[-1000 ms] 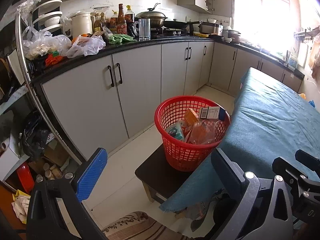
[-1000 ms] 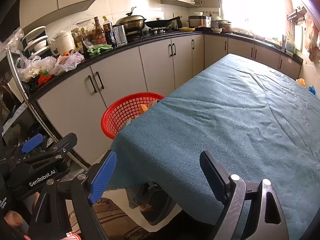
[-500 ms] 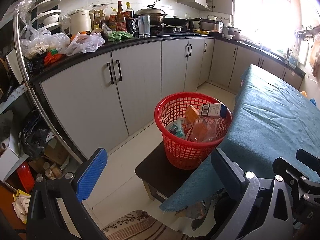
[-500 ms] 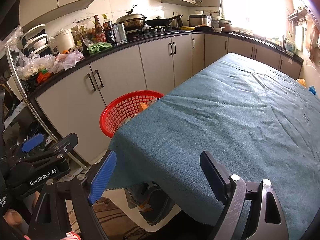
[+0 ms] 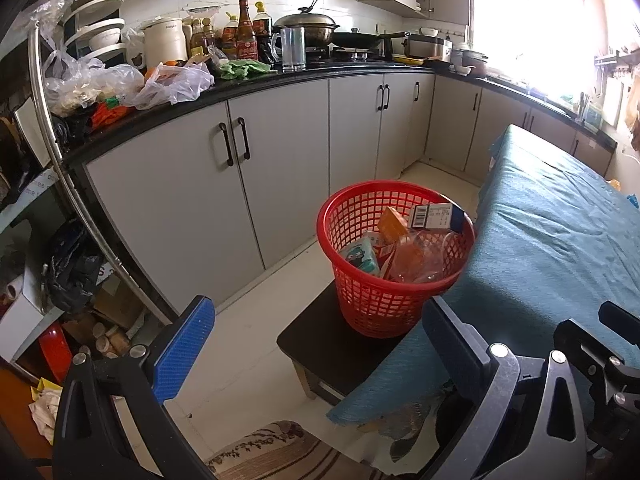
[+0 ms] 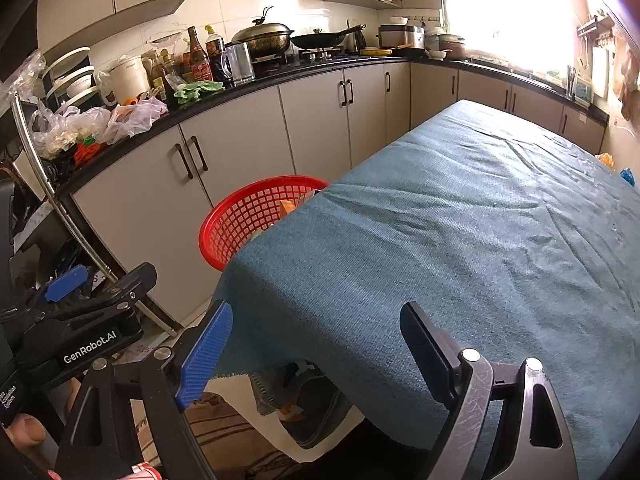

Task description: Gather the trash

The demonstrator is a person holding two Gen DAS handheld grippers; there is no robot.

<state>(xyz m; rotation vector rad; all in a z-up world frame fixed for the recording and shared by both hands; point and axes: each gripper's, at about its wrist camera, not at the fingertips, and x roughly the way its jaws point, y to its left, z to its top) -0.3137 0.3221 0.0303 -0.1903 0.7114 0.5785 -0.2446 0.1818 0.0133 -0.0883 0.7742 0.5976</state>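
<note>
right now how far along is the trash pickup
Done: the red basket already holds boxes and wrappers. In hand: nothing, since the left claw and right claw are both open and empty. Left: small orange and blue bits at the table's far edge.

Left gripper [image 5: 320, 356]: black frame; one finger faced with a blue ribbed pad, the other finger black; silver screws are seen at the finger bases. Right gripper [image 6: 316, 350]: the same build, with a scuffed grey metal bracket beneath the black finger. White "GenRobot.AI" lettering is noted on the left unit's black body.
</note>
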